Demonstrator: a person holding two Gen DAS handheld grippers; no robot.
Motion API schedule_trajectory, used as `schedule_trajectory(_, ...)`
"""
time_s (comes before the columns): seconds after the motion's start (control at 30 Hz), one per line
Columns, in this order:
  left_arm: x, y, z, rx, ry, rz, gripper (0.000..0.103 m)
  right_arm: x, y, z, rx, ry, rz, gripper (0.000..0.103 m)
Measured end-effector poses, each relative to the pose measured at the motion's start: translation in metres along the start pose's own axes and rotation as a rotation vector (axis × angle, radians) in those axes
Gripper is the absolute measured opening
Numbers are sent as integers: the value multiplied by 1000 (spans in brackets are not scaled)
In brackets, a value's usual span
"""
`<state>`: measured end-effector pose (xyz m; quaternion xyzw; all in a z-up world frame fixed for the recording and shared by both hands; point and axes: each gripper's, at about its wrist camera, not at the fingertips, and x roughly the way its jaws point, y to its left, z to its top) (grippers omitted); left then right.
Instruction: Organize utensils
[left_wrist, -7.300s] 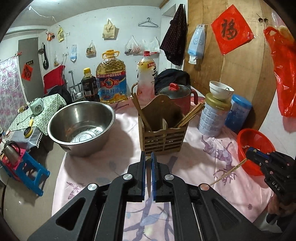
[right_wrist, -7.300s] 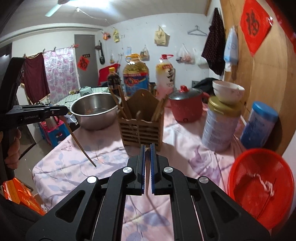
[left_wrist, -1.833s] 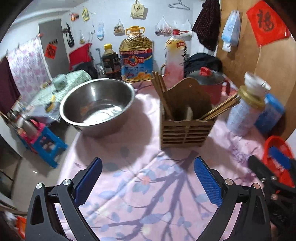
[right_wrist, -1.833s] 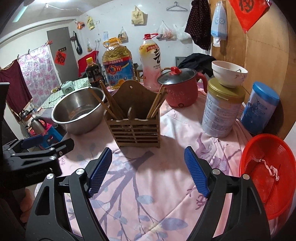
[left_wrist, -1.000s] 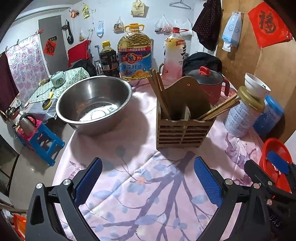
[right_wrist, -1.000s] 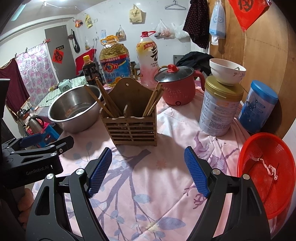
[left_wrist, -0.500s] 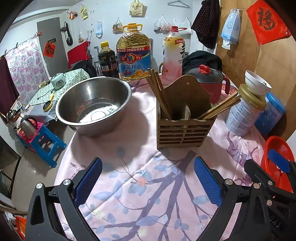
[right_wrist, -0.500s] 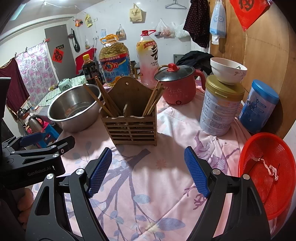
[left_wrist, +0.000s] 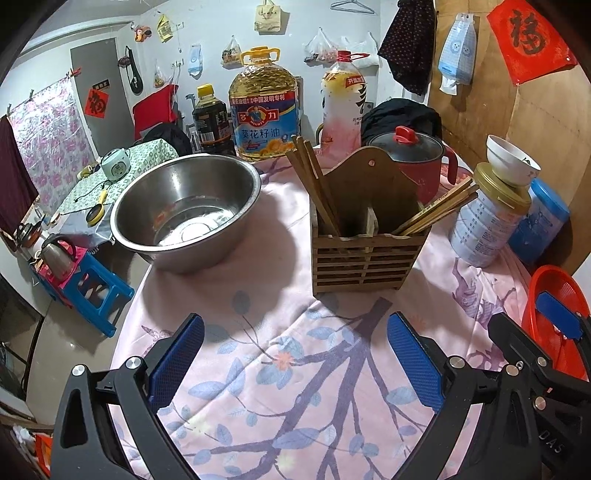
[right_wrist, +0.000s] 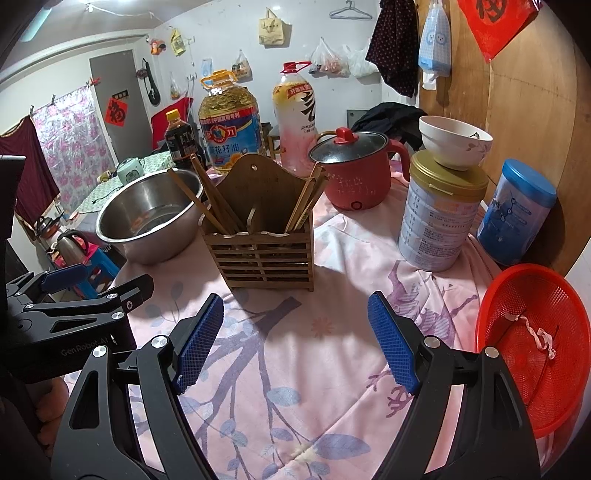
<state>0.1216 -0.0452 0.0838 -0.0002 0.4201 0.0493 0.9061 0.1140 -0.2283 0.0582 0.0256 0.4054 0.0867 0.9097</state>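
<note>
Flanking wooden holder (left_wrist: 364, 254), steel bowl (left_wrist: 184, 210), milk tin (left_wrist: 484, 229), both grippers (left_wrist: 295, 354) (right_wrist: 295, 343) wide, empty

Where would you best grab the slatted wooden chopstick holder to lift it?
Probably by the tall arched back panel of the slatted wooden chopstick holder, from above: it rises thin and bare between the two bundles of wooden chopsticks, narrow enough for the jaws.

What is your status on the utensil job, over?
Left gripper and right gripper both open, empty. Chopsticks all standing in the wooden holder, both compartments. Tablecloth bare ahead, nothing in the way.
</note>
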Motion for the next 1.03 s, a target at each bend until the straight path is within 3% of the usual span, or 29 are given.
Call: schedule_trajectory(1.03,5,3,2,4,13,4,97,1,-1,0,0,1,1,78)
